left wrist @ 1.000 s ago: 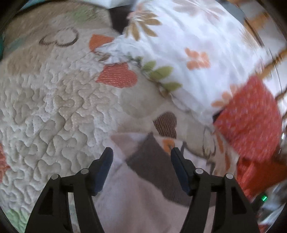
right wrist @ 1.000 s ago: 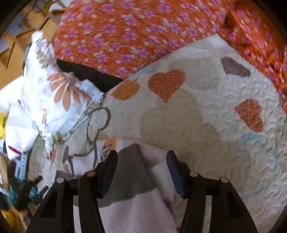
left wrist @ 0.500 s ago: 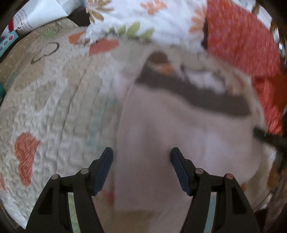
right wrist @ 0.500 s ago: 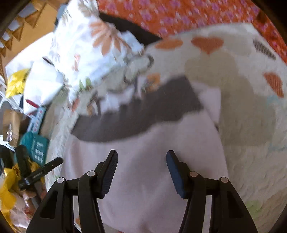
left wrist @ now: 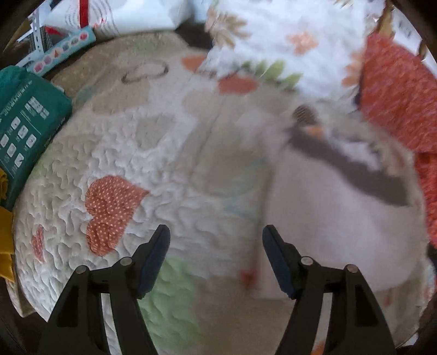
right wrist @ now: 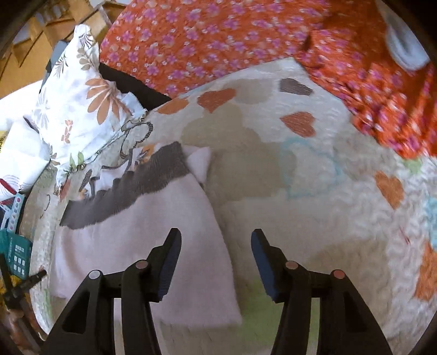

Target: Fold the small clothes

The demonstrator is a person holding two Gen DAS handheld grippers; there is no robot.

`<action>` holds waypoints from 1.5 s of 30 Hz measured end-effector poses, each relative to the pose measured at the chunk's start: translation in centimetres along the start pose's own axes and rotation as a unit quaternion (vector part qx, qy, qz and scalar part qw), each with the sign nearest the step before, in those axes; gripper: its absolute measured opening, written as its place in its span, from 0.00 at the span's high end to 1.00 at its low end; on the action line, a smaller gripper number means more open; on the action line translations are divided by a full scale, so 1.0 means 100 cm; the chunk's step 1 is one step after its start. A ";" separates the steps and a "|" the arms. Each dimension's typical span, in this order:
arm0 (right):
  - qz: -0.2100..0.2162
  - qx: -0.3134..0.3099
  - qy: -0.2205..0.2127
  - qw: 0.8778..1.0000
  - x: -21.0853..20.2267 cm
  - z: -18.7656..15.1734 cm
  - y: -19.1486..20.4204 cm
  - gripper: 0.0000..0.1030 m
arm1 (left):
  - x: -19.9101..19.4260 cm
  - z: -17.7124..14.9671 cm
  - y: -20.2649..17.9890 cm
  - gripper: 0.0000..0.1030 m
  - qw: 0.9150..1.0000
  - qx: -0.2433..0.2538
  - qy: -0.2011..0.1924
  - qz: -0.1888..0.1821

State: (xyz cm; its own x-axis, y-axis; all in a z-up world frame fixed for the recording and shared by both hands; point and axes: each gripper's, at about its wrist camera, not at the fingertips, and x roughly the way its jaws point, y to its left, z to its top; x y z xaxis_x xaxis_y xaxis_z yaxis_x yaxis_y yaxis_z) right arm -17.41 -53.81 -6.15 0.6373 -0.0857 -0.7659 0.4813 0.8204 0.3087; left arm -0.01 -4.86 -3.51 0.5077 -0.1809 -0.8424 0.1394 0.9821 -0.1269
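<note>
A small pale pink garment (right wrist: pixel 142 232) with a dark grey band (right wrist: pixel 131 185) lies flat on a quilted bedspread (right wrist: pixel 300 191) with heart patches. It also shows in the left wrist view (left wrist: pixel 336 218), blurred, to the right. My left gripper (left wrist: pixel 215 245) is open and empty above the quilt, left of the garment's edge. My right gripper (right wrist: pixel 215 251) is open and empty above the garment's right edge.
A white floral pillow (right wrist: pixel 79 109) and an orange flowered cloth (right wrist: pixel 232 41) lie at the far side. A green pack (left wrist: pixel 24 128), a patterned box (left wrist: pixel 62 52) and white bags (left wrist: pixel 123 13) sit at the left edge of the bed.
Both grippers have pulled back and up from the garment, which now lies spread flat. The left view swung left, the right view swung right.
</note>
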 end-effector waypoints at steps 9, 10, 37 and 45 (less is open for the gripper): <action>0.016 -0.027 0.015 0.999 -0.029 -0.045 0.015 0.40 | -0.047 -0.061 -0.073 0.30 0.997 0.048 -0.040 -0.035; 0.016 -0.036 0.014 0.999 -0.031 -0.049 0.019 0.38 | -0.047 -0.068 -0.082 0.29 0.997 0.056 -0.037 -0.040; 0.015 -0.123 0.065 0.990 0.021 -0.081 0.084 0.32 | -0.008 -0.104 -0.127 0.28 0.988 0.151 0.011 -0.017; 0.021 -0.123 0.071 0.990 0.026 -0.082 0.084 0.29 | -0.006 -0.104 -0.129 0.28 0.987 0.159 0.013 -0.016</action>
State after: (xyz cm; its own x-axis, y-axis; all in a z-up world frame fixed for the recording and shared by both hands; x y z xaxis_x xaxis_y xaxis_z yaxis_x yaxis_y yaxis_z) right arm -16.66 -42.51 -10.20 0.5538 0.0174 -0.8325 0.2843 0.9357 0.2087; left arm -10.98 -16.90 -6.82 0.4780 -0.2057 -0.8539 0.4171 0.9087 0.0145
